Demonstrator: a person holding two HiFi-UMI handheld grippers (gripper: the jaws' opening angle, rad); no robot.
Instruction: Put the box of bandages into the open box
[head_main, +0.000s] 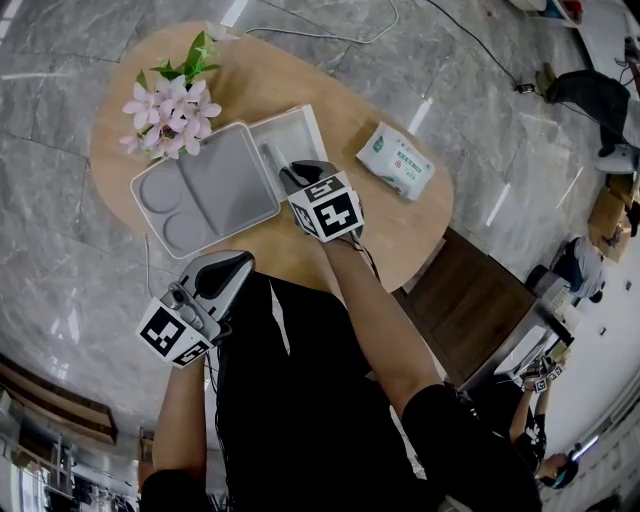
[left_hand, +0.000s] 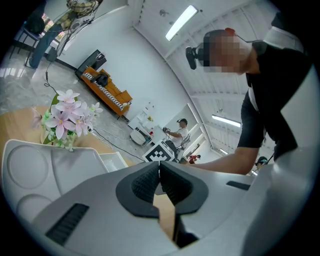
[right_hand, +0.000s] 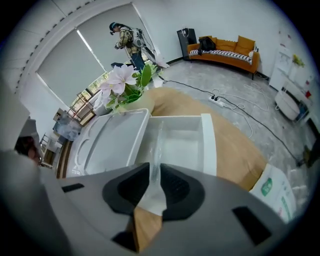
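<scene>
A white open box (head_main: 300, 116) (right_hand: 208, 145) sits on the oval wooden table (head_main: 400, 235), with its grey lid (head_main: 215, 185) (right_hand: 110, 145) lying open beside it. My right gripper (head_main: 298, 172) (right_hand: 156, 181) points down over the box's near edge. A thin, clear, flat thing, seen edge-on and apparently the box of bandages (right_hand: 156, 147) (head_main: 268, 158), stands between the pads and reaches down into the open box. The pads stand slightly apart around it. My left gripper (head_main: 236, 262) (left_hand: 160, 172) hangs at the table's near edge, shut and holding nothing.
Pink flowers (head_main: 170, 105) (right_hand: 122, 82) (left_hand: 62, 117) stand at the table's far left, behind the lid. A green and white packet of wipes (head_main: 395, 160) (right_hand: 272, 190) lies to the right of the box. A dark wooden bench (head_main: 465, 300) stands off the table's right side.
</scene>
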